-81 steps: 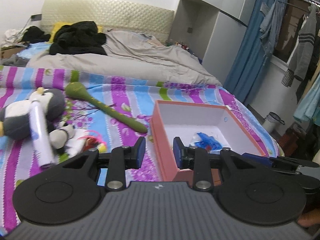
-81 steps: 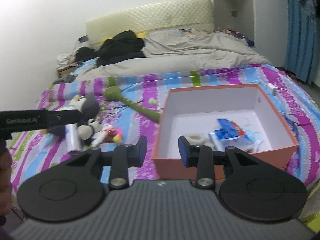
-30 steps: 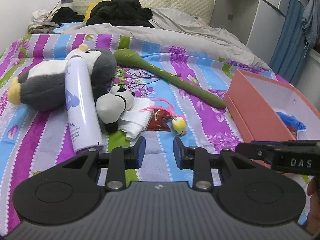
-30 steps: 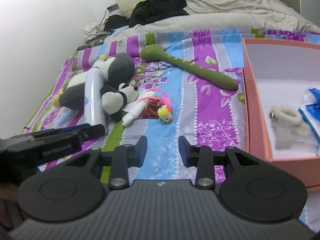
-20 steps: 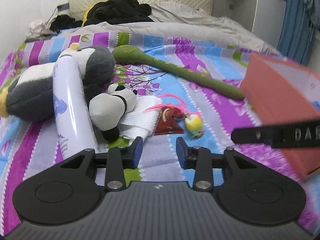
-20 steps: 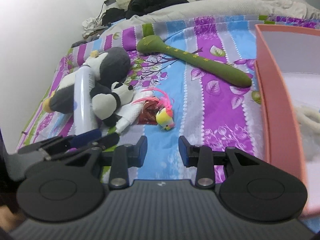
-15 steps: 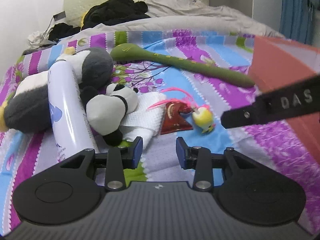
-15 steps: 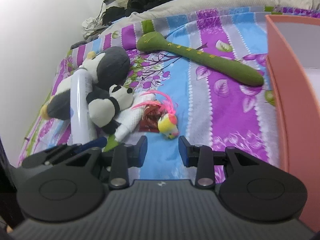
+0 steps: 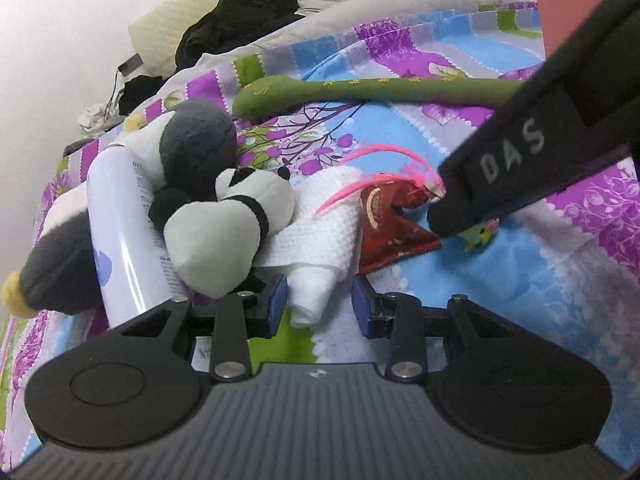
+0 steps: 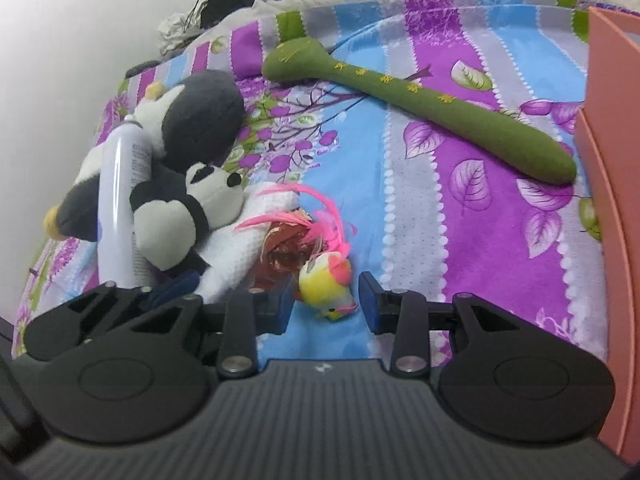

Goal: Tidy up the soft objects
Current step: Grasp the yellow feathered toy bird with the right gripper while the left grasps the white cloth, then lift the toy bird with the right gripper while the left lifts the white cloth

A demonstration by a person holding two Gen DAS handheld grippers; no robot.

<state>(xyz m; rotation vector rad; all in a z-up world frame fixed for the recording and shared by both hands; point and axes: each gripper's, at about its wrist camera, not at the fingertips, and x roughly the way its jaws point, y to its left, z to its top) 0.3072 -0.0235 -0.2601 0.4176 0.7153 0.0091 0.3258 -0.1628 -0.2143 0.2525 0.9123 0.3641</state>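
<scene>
Striped floral bedsheet (image 10: 420, 208) carries plush toys beside a white wall (image 10: 60, 40).

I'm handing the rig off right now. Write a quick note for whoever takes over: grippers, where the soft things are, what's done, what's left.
Left gripper: open, around the tip of the white cloth.
Right gripper: open, straddling the yellow feather toy, not yet closed.
Panda plush, penguin plush and green stick toy lie on the bedspread; the spray can lies among them.
Pink box is at the right edge, contents out of view.
Left: grasp both, carry to box, then the rest.
</scene>
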